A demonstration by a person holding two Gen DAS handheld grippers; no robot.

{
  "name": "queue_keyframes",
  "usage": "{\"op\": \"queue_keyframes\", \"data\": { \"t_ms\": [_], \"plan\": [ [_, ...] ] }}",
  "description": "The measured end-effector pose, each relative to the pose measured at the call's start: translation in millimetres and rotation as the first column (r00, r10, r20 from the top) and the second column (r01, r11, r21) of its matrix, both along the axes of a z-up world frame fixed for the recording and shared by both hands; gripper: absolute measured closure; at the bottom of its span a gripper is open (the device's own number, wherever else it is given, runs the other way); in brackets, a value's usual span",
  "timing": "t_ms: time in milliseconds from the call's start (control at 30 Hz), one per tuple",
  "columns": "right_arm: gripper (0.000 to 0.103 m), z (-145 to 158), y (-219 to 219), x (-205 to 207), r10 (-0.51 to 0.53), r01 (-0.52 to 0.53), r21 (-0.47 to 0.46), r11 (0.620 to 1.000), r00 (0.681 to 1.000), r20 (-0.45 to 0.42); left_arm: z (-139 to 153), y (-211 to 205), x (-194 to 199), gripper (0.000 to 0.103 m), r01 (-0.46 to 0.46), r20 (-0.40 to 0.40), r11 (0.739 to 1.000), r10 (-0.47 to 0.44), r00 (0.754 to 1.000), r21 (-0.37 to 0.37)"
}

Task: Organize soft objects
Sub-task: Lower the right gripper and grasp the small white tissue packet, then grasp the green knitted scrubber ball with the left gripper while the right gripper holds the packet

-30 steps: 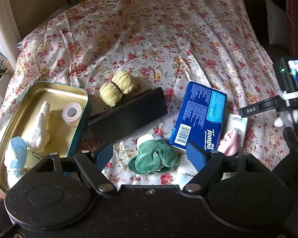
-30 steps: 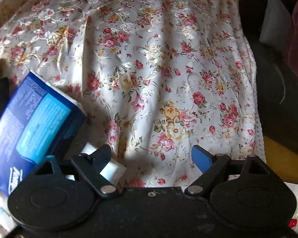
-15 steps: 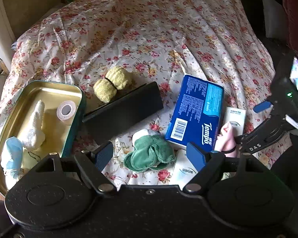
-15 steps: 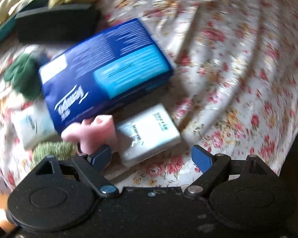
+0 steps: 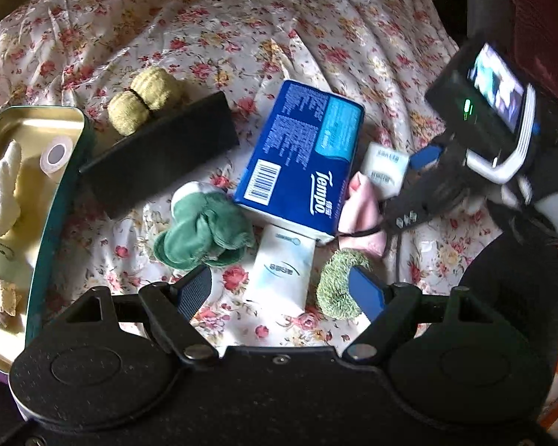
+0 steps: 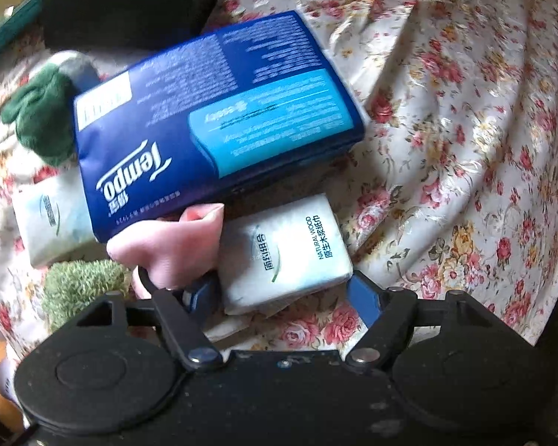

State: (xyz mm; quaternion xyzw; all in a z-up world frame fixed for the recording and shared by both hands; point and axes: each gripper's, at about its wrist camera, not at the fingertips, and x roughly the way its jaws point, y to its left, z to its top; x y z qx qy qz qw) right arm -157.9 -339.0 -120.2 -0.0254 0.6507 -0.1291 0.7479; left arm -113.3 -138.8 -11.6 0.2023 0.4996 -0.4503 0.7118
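A blue Tempo tissue pack [image 5: 305,156] [image 6: 212,119] lies on the floral cloth among soft things: a green sock bundle [image 5: 204,232], a pink cloth [image 5: 364,219] [image 6: 171,245], a fuzzy green ball [image 5: 338,284] and two white tissue packets [image 5: 280,271] [image 6: 284,254]. My right gripper [image 6: 282,297] is open, its jaws on either side of the right-hand white packet; in the left wrist view it [image 5: 409,186] comes in from the right. My left gripper [image 5: 282,291] is open and empty above the other white packet.
An open tin [image 5: 68,171] at the left holds a white plush, a tape roll [image 5: 55,154] and small items. A black case [image 5: 160,161] lies beside it, with a yellow-green sock pair [image 5: 143,100] behind. The floral cloth [image 5: 241,18] stretches beyond.
My right gripper swung left and down from bare cloth to the white packet by the pink cloth. My left gripper moved nearer the pile, bringing the fuzzy green ball into view.
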Motion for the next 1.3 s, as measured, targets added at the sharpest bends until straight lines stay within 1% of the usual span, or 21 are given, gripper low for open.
{"op": "queue_keyframes", "data": {
  "t_ms": [67, 133, 200, 267, 400, 500, 600, 667, 733, 800, 900, 1000, 1133, 1200, 1300],
  "plan": [
    [0.030, 6.1, -7.8, -4.2, -0.051, 0.051, 0.002, 0.999, 0.998, 0.036, -4.1, -3.2, -7.3, 0.026, 0.012, 0.025, 1.000, -0.012, 1.000, 0.012],
    [0.030, 13.6, -18.0, -9.5, -0.126, 0.125, 0.007, 0.992, 0.988, 0.086, -8.7, -6.3, -13.4, 0.026, 0.020, 0.039, 1.000, -0.021, 0.999, 0.023],
    [0.030, 23.1, -30.1, -17.8, -0.216, 0.214, 0.028, 0.976, 0.965, 0.152, -12.8, -8.6, -17.5, 0.026, 0.028, 0.035, 0.999, -0.029, 0.999, 0.030],
    [0.030, 33.3, -40.9, -28.4, -0.313, 0.314, 0.030, 0.949, 0.922, 0.227, -18.1, -13.2, -23.7, 0.026, 0.039, 0.035, 0.998, -0.041, 0.999, 0.043],
    [0.030, 52.5, -49.3, -46.8, -0.425, 0.453, 0.000, 0.891, 0.836, 0.348, -27.5, -23.4, -38.8, 0.026, 0.064, 0.056, 0.996, -0.068, 0.996, 0.063],
    [0.030, 65.3, -46.5, -56.2, -0.457, 0.491, 0.020, 0.871, 0.793, 0.404, -32.8, -29.2, -49.4, 0.026, 0.081, 0.059, 0.995, -0.085, 0.995, 0.065],
    [0.030, 78.3, -39.0, -68.0, -0.469, 0.486, 0.085, 0.870, 0.761, 0.449, -35.7, -32.8, -59.7, 0.026, 0.097, 0.064, 0.993, -0.101, 0.993, 0.064],
    [0.030, 81.6, -33.0, -72.2, -0.462, 0.480, 0.089, 0.873, 0.752, 0.471, -37.8, -34.3, -64.3, 0.026, 0.095, 0.085, 0.993, -0.101, 0.991, 0.067],
    [0.030, 81.6, -29.4, -73.6, -0.455, 0.489, 0.065, 0.870, 0.744, 0.490, -41.4, -36.7, -67.2, 0.026, 0.096, 0.098, 0.993, -0.103, 0.990, 0.073],
    [0.030, 77.4, -32.7, -70.7, -0.456, 0.485, 0.076, 0.871, 0.744, 0.488, -45.7, -38.0, -68.2, 0.026, 0.095, 0.097, 0.992, -0.102, 0.990, 0.079],
    [0.030, 75.7, -30.6, -68.8, -0.443, 0.470, 0.075, 0.879, 0.751, 0.490, -51.7, -40.1, -68.0, 0.026, 0.089, 0.088, 0.992, -0.097, 0.991, 0.089],
    [0.030, 75.3, -23.7, -67.1, -0.402, 0.446, 0.037, 0.894, 0.765, 0.503, -56.5, -43.7, -66.1, 0.027, 0.078, 0.085, 0.993, -0.086, 0.993, 0.094],
    [0.030, 74.8, -12.9, -63.0, -0.351, 0.424, -0.027, 0.905, 0.783, 0.514, -60.0, -49.8, -65.0, 0.027, 0.077, 0.080, 0.992, -0.085, 0.993, 0.100],
    [0.030, 74.7, -13.0, -62.6, -0.345, 0.418, -0.030, 0.908, 0.785, 0.514, -61.7, -53.0, -64.6, 0.027, 0.080, 0.069, 0.992, -0.088, 0.994, 0.100],
    [0.030, 74.3, -17.6, -63.6, -0.351, 0.415, -0.010, 0.910, 0.783, 0.514, -65.3, -59.0, -64.1, 0.027, 0.080, 0.056, 0.991, -0.087, 0.995, 0.109]
  ]
}}
